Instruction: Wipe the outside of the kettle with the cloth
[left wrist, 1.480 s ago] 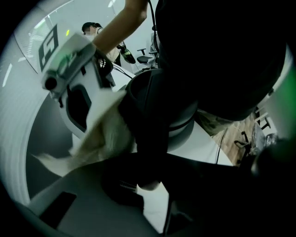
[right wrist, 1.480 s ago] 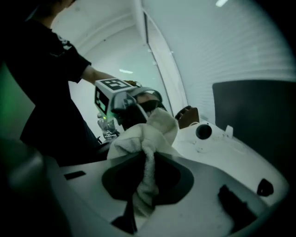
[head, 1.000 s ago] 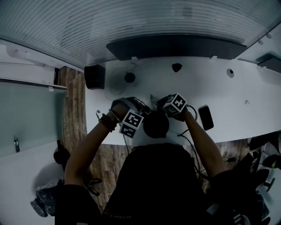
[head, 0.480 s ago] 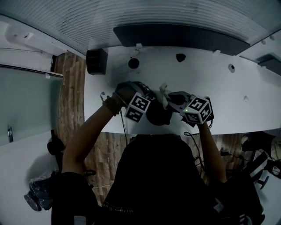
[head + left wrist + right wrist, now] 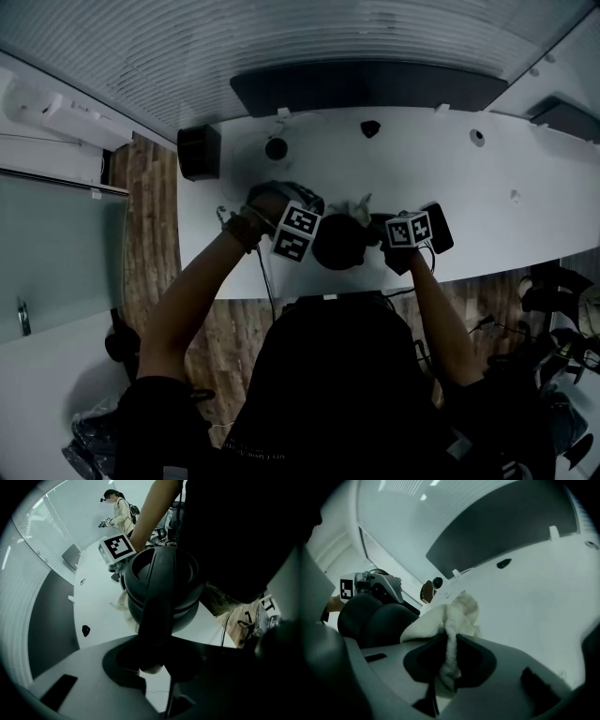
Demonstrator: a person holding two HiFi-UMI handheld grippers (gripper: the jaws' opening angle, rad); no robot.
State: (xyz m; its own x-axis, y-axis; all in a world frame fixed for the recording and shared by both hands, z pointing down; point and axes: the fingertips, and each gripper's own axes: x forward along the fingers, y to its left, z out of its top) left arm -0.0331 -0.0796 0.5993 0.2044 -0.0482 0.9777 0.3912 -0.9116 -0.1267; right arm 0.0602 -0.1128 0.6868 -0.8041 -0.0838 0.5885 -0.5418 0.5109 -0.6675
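Observation:
A dark round kettle (image 5: 337,242) stands near the front edge of the white table (image 5: 525,216). My left gripper (image 5: 311,240) comes down from above on the kettle's left side. In the left gripper view its jaws are shut on the kettle's dark handle (image 5: 157,611), with the kettle's body (image 5: 183,581) beyond. My right gripper (image 5: 382,225) is on the kettle's right side and is shut on a cream cloth (image 5: 450,616). The bunched cloth (image 5: 358,208) lies against the kettle's far right side. The kettle (image 5: 379,616) shows dark at the left of the right gripper view.
A black phone (image 5: 439,228) lies just right of my right gripper. A black box (image 5: 199,152) and a small round dark object (image 5: 276,148) sit at the table's back left. Cables hang over the front edge. Another person (image 5: 119,513) stands far off.
My right gripper has swung with the cloth from behind the kettle to its right side and has rolled. The left gripper has kept its hold on the handle without moving.

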